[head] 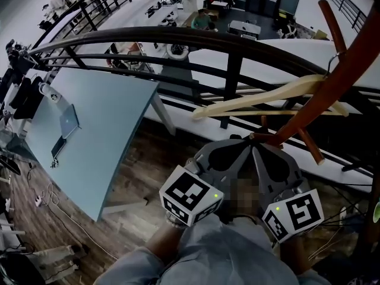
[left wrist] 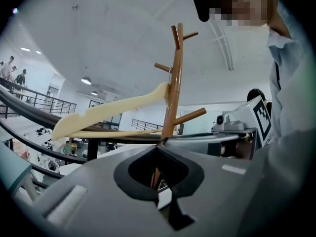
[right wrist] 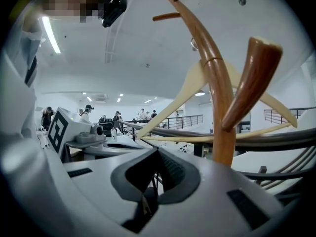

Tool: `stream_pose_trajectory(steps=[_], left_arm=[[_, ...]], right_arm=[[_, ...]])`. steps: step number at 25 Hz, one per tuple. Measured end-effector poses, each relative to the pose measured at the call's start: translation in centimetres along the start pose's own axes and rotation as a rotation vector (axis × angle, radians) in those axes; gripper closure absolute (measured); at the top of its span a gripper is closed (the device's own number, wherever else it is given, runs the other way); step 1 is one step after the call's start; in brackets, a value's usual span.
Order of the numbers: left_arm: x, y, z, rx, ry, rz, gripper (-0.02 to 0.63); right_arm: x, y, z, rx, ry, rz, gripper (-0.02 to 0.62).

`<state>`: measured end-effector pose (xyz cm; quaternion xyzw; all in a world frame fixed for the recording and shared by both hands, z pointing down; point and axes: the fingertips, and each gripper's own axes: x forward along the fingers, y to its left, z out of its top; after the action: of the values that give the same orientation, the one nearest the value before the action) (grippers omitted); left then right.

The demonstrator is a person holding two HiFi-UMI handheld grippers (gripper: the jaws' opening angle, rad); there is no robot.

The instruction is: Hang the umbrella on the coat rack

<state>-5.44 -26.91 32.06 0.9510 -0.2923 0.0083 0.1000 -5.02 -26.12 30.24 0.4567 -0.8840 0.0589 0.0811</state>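
Note:
No umbrella shows in any view. The brown wooden coat rack [head: 332, 82] rises at the right, its pole and pegs [left wrist: 174, 98] just beyond both gripper tips. A cream wooden hanger [head: 267, 100] hangs on it. My left gripper [head: 234, 142] and right gripper [head: 261, 144] sit side by side low in the head view, pointing at the rack's lower pegs. Each has its jaws shut tip to tip, with nothing seen held. In the right gripper view the rack [right wrist: 217, 93] and hanger [right wrist: 173, 107] stand close in front, and a thick peg [right wrist: 249, 83] juts up beside the pole.
A black curved railing [head: 178, 37] runs behind the rack. To the left a light blue table [head: 107, 135] carries a laptop [head: 68, 122]. Cables [head: 41, 200] lie on the wood floor at the far left. People stand in the distance.

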Motion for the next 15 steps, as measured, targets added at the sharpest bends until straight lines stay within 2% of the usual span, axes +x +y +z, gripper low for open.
stream_pose_trajectory(steps=[8, 15], left_arm=[[1.3, 1.1, -0.3, 0.157, 0.059, 0.014, 0.604], [1.7, 2.0, -0.2, 0.219, 0.104, 0.020, 0.604]], right_arm=[[1.2, -1.1, -0.5, -0.089, 0.043, -0.071, 0.598], [2.0, -1.6, -0.4, -0.106, 0.076, -0.089, 0.598]])
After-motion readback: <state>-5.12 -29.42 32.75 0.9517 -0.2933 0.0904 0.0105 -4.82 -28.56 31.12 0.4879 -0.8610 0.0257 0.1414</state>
